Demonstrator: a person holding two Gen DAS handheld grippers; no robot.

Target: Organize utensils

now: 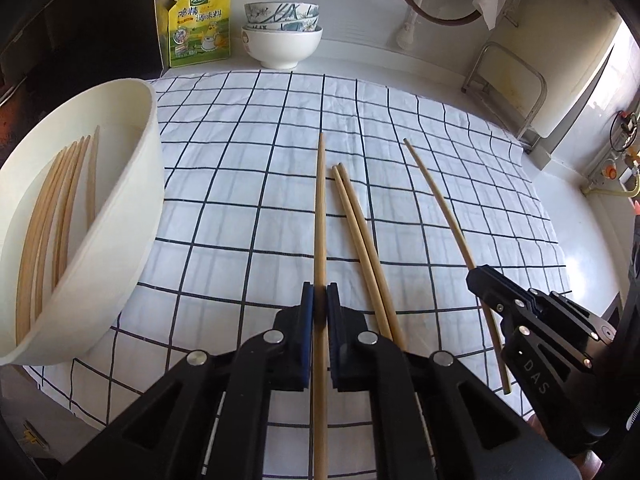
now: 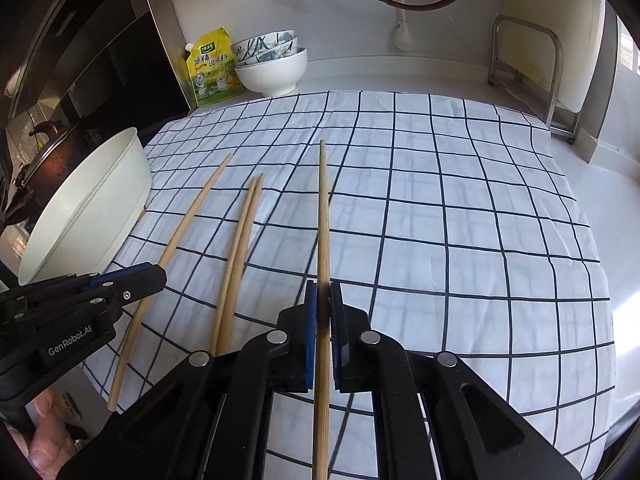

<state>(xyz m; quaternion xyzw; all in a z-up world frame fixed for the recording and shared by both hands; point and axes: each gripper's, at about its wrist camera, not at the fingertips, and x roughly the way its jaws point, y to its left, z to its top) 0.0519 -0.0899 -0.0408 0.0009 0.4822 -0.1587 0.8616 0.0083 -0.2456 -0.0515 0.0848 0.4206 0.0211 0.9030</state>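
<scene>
In the left wrist view the held chopstick (image 1: 320,216) runs off the bottom edge; the pair of chopsticks (image 1: 360,236) vanishes behind the left tongs (image 1: 320,304); the cream basin (image 1: 120,216) is cut by the left edge; print on the yellow pouch (image 1: 200,24) is too small to read.

Four loose wooden chopsticks sit over the checked cloth (image 1: 248,168) on the bench. One chopstick (image 1: 320,240) is clamped between the left fingers (image 1: 307,320), pointing toward the back edge. A touching pair (image 1: 362,248) lies flat just beside it. A fourth chopstick (image 2: 325,240) is pinched between the right fingers (image 2: 340,320). More chopsticks (image 1: 52,220) lean inside the tilted white bowl (image 1: 132,200) at the cloth's left edge.
</scene>
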